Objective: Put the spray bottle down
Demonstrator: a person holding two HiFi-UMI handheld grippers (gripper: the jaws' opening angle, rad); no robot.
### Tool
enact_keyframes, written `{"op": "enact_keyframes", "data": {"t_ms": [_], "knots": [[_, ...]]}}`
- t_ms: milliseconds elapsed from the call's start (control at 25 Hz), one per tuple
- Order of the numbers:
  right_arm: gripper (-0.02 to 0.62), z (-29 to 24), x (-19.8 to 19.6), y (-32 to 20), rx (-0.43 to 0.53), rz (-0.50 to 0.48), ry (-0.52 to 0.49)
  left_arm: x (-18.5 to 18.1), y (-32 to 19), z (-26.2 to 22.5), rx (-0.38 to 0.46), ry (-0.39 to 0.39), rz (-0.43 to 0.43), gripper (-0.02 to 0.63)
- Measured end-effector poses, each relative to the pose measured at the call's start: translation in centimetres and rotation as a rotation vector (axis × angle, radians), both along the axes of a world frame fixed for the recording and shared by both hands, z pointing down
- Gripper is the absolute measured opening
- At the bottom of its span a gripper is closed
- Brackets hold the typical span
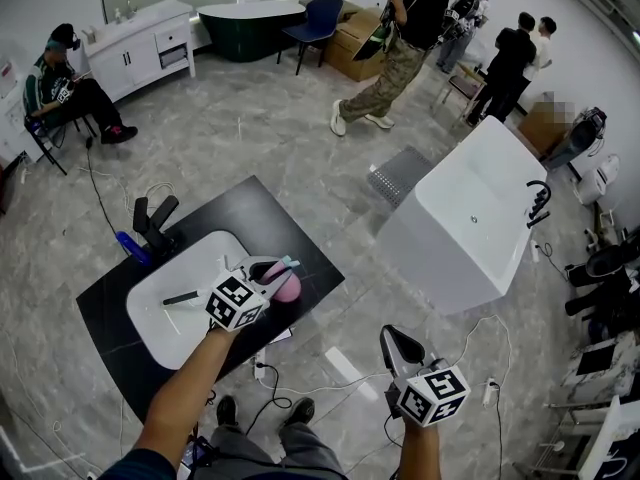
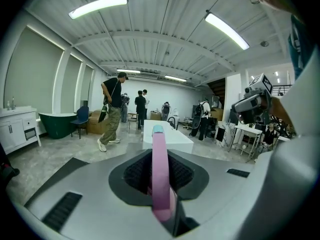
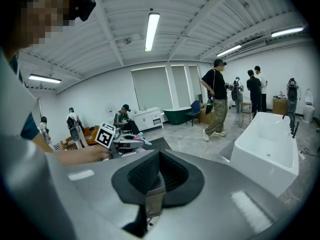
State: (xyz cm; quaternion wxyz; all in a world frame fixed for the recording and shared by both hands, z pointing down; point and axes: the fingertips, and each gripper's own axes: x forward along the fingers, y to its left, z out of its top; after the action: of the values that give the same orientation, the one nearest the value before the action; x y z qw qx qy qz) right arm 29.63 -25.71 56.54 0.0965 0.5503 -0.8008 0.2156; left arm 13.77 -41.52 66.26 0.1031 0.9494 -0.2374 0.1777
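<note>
The left gripper [image 1: 268, 271] has its jaws clamped on the pink spray bottle [image 1: 288, 286]. The bottle sits at the right rim of the white basin [image 1: 150, 320], seemingly just above the black surface [image 1: 268, 206], though contact is hard to judge. Well to the right of the basin, the right gripper [image 1: 397, 340] has its jaws together on nothing. If the bottle is released on the rim's slope or while lifted, it could topple into the basin or roll off the surface's edge.
</note>
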Motion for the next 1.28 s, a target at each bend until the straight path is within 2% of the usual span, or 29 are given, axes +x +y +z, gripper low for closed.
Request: {"op": "enact_keyframes", "data": {"t_ms": [640,1280], "knots": [[0.011,3.8,-0.9,0.9,-0.064,-0.013,-0.02,0.4,-0.1,4.4,-0.062,0.052,-0.021,0.063],[0.011,6.7,-3.2,2.2,-0.143,-0.055,-0.051,0.4,0.7,4.7,-0.043,0.076,-0.007,0.064]]}}
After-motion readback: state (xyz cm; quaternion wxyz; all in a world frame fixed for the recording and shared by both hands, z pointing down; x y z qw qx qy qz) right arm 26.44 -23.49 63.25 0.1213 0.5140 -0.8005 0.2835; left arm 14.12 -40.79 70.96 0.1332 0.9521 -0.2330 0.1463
